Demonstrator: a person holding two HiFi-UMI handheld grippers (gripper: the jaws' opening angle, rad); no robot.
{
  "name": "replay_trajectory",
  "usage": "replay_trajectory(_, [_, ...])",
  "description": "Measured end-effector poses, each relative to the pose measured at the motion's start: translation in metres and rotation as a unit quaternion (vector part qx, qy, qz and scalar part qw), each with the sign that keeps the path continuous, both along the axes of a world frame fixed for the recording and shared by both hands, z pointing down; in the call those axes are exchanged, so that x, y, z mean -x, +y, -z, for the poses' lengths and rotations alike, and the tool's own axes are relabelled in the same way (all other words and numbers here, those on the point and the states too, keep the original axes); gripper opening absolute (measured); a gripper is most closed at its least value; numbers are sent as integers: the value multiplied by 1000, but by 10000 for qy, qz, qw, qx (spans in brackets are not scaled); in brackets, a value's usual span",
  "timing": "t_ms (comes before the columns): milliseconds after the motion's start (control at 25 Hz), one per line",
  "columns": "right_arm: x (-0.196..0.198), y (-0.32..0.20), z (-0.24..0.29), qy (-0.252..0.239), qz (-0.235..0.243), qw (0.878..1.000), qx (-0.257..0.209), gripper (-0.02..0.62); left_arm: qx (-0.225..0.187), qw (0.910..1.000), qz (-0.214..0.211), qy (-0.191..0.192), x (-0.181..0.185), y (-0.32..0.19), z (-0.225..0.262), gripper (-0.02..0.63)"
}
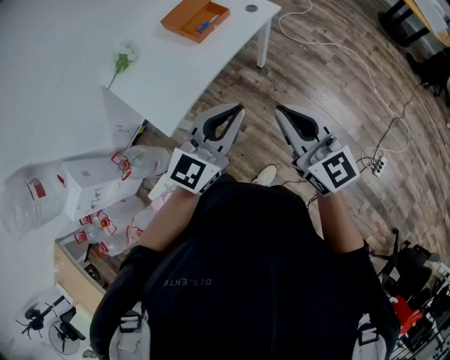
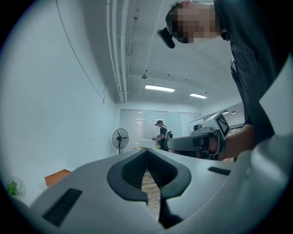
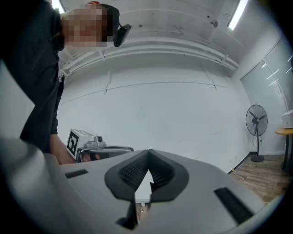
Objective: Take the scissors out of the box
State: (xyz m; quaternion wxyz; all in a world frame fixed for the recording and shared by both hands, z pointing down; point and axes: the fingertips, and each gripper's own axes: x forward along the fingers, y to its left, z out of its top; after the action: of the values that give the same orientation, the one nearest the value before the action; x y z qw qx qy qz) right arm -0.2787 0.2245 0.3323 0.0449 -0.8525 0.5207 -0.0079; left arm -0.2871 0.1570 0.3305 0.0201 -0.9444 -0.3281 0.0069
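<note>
An open orange box (image 1: 184, 19) lies on the white table (image 1: 162, 70) far ahead of me. A blue-handled item, seemingly the scissors (image 1: 203, 26), rests inside it. My left gripper (image 1: 241, 107) and right gripper (image 1: 278, 109) are held side by side at chest height over the wooden floor, well short of the table. Both point level and forward, each with its tips touching and nothing between them. The left gripper view shows its joined jaws (image 2: 147, 150), a corner of the orange box (image 2: 57, 176) low at the left, and the right gripper (image 2: 197, 141) beside it. The right gripper view shows its own shut jaws (image 3: 149, 151).
A green sprig (image 1: 123, 62) lies on the table's near part. Cartons and plastic bags (image 1: 91, 186) pile up on the floor at the left. A white cable (image 1: 365, 70) runs across the floor to a power strip (image 1: 377, 166). A fan (image 2: 120, 137) and a distant person (image 2: 161, 132) stand behind.
</note>
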Motion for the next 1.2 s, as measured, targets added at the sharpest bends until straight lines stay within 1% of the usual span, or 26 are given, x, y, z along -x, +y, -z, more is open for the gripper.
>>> replay_trajectory(320, [-16,24,-9,-19,133,9999,66,5,-50,10000,57,-11,-19,31,-3,20])
replay_trajectory(400, [-25,25,-11,-28,152,9998,78,5,-57,10000,50,19,-28,32,-6,20])
replay_trajectory(560, [-52,21,-18,-54,210,9997,130,5,23,9999,112,-100,-57,28,-19,20])
replay_trajectory(720, [-91,13,-23,-36,292,9993,222,5,74,9999,121,-14,-97,25,-24,20])
replay_trajectory(920, [-156,-8,-21,-78,449,9984,320,5,179,9996,228,-73,-164,9,-24,20])
replay_trajectory(1200, [-246,-68,-7,-191,688,9971,269,5,183,9994,245,-143,-251,-32,-15,20])
